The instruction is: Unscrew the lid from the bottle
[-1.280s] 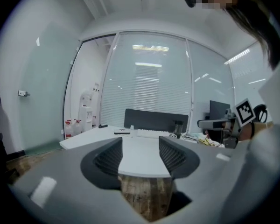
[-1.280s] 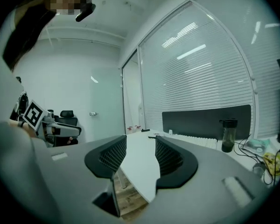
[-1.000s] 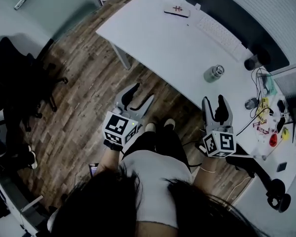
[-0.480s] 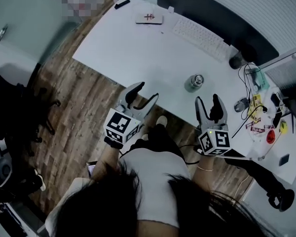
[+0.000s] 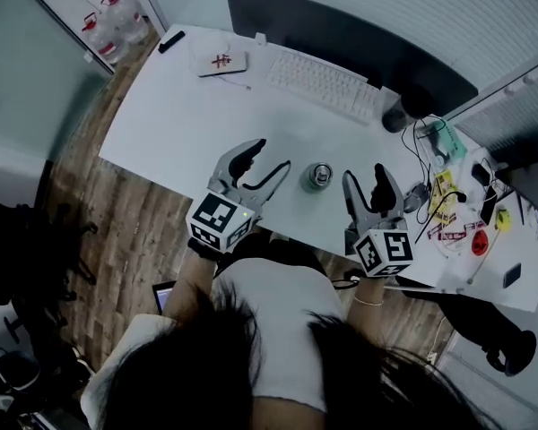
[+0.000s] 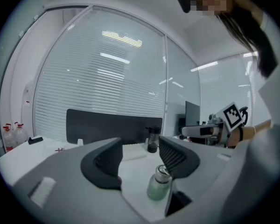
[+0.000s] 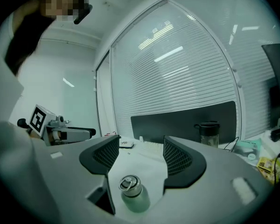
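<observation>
One bottle [image 5: 320, 176], one table [image 5: 161, 115], and two tools up: left gripper [image 5: 267, 157], right gripper [image 5: 364, 176]. Counting on: one keyboard [image 5: 323, 83], one dark cup [image 5: 402, 112], one white pad [image 5: 220, 61], two water jugs [image 5: 124, 14].

Nothing legible; the red mark on the white pad [image 5: 220, 61] is unreadable.
</observation>
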`<state>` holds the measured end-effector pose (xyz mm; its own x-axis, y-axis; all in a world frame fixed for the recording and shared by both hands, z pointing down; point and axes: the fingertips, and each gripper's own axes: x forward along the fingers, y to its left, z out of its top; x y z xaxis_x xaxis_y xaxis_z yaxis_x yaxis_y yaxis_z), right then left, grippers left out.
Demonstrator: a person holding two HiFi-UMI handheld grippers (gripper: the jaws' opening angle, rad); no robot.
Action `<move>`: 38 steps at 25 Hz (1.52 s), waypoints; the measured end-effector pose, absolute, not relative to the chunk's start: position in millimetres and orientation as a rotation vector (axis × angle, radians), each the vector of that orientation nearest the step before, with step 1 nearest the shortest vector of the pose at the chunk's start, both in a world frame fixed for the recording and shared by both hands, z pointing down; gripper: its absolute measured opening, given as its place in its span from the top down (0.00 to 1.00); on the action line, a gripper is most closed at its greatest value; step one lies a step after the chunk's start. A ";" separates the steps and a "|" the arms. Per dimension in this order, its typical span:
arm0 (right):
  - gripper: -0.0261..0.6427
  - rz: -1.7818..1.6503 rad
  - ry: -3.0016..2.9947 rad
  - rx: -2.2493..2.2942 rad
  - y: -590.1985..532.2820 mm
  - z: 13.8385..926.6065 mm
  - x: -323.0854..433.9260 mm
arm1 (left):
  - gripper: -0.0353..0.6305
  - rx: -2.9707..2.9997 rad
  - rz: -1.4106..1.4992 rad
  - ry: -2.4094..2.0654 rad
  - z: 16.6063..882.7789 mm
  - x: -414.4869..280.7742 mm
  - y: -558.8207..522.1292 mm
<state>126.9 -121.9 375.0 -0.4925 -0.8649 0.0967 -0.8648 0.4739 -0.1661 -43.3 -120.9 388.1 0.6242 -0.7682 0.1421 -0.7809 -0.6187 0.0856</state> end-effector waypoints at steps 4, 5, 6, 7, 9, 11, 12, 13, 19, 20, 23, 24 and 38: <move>0.56 -0.324 2.672 -1.614 -132.3 375.6 129.9 | 0.55 2.736 0.156 -1.199 394.3 -29.0 -140.7; 0.56 -0.334 2.665 -1.625 -134.1 376.5 130.5 | 0.55 2.746 0.162 -1.172 395.5 -25.9 -144.9; 0.56 -0.346 2.658 -1.638 -136.0 377.9 131.0 | 0.55 2.756 0.167 -1.145 396.7 -23.2 -149.0; 0.56 -0.362 2.650 -1.653 -137.9 379.9 131.6 | 0.55 2.763 0.172 -1.118 398.2 -20.7 -153.0; 0.56 -0.394 2.628 -1.688 -140.0 383.6 132.5 | 0.55 2.769 0.184 -1.061 401.8 -16.8 -159.0; 0.56 -0.414 2.607 -1.711 -139.8 385.5 132.1 | 0.55 2.777 0.194 -1.006 404.8 -14.1 -162.4; 0.56 -0.420 2.602 -1.715 -139.5 386.2 131.4 | 0.55 2.784 0.193 -0.979 406.0 -12.5 -163.4; 0.56 -0.424 2.602 -1.714 -139.1 387.1 130.5 | 0.55 2.791 0.189 -0.953 407.7 -10.7 -163.9; 0.56 -0.467 2.605 -1.709 -132.3 398.5 121.4 | 0.55 2.804 0.221 -0.796 434.6 -1.5 -152.5; 0.56 -0.473 2.609 -1.706 -131.4 401.6 119.2 | 0.55 2.804 0.232 -0.770 440.5 0.0 -149.8; 0.56 -0.500 2.628 -1.689 -129.5 413.5 110.8 | 0.55 2.802 0.267 -0.699 458.7 4.5 -143.0; 0.56 -0.511 2.635 -1.682 -129.5 417.8 108.1 | 0.55 2.805 0.285 -0.677 465.1 6.5 -141.4; 0.56 -0.569 2.728 -1.613 -132.9 477.3 77.5 | 0.46 2.907 0.475 -0.326 538.6 40.4 -119.9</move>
